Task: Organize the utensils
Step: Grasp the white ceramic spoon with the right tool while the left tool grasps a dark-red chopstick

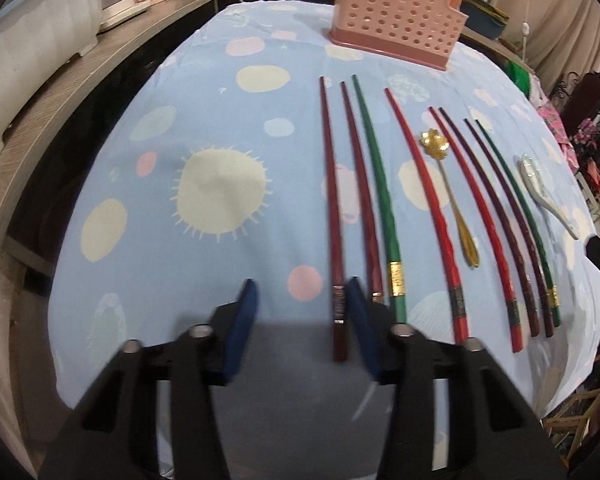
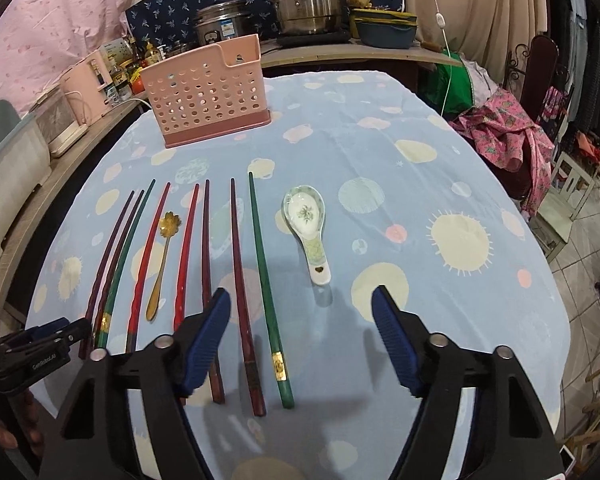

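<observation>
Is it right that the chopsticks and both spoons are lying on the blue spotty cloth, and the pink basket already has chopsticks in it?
Not quite. The pink basket holds no chopsticks; through its holes the right wrist view shows nothing inside. The chopsticks, the gold spoon and the white spoon do lie on the blue spotty cloth.

My surface wears a matt, slightly creased cotton-like cloth (image 2: 380, 152). The chopsticks (image 1: 380, 184) look lacquered and glossy, some with gold foil bands. The flower spoon (image 1: 450, 196) is shiny gold metal, the soup spoon (image 2: 308, 220) glazed ceramic, the perforated holder (image 2: 208, 92) smooth pink plastic.
</observation>
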Motion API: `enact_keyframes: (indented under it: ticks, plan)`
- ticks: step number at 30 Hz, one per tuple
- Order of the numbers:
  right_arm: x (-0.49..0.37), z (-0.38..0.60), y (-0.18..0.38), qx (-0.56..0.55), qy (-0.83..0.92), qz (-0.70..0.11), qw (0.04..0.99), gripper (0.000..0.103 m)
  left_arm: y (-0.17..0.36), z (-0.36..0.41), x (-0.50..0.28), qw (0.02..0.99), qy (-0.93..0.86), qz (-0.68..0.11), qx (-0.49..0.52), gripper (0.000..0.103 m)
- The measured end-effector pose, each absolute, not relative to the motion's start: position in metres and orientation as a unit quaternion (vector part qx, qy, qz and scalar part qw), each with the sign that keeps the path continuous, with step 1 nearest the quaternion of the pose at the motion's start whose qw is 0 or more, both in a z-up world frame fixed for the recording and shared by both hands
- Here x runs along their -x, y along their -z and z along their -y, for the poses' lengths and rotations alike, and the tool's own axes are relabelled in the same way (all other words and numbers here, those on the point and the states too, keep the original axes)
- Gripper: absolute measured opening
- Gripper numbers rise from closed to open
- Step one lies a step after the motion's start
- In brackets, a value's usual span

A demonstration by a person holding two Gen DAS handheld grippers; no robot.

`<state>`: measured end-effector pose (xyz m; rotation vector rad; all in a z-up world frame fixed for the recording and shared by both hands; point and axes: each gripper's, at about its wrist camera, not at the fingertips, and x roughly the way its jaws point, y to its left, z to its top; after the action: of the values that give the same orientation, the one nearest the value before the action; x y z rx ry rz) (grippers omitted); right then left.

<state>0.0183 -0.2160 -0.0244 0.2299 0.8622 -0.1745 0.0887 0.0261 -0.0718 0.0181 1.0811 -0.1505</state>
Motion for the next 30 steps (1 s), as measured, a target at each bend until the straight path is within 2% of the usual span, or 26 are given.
enact_keyframes:
  ticks: [1, 3, 5, 23, 30]
  plan:
    - [-0.022, 0.217, 0.026, -0.110, 0.082, -0.418, 0.898, 0.059, 0.072, -0.025, -0.089, 0.854, 0.076, -0.515, -0.008, 0.024]
    - [-0.027, 0.218, 0.028, -0.108, 0.080, -0.420, 0.897, 0.052, 0.072, -0.022, -0.088, 0.850, 0.089, -0.519, -0.005, 0.014]
    - [-0.033, 0.221, 0.031, -0.108, 0.079, -0.423, 0.896, 0.047, 0.072, -0.020, -0.087, 0.849, 0.096, -0.520, -0.005, 0.007]
    - [-0.083, 0.257, 0.065, -0.176, 0.055, -0.449, 0.874, 0.015, 0.073, -0.016, -0.086, 0.848, 0.093, -0.521, -0.011, 0.007]
    - [-0.075, 0.252, 0.074, -0.180, 0.048, -0.451, 0.873, 0.013, 0.074, -0.016, -0.085, 0.850, 0.092, -0.518, -0.011, 0.007]
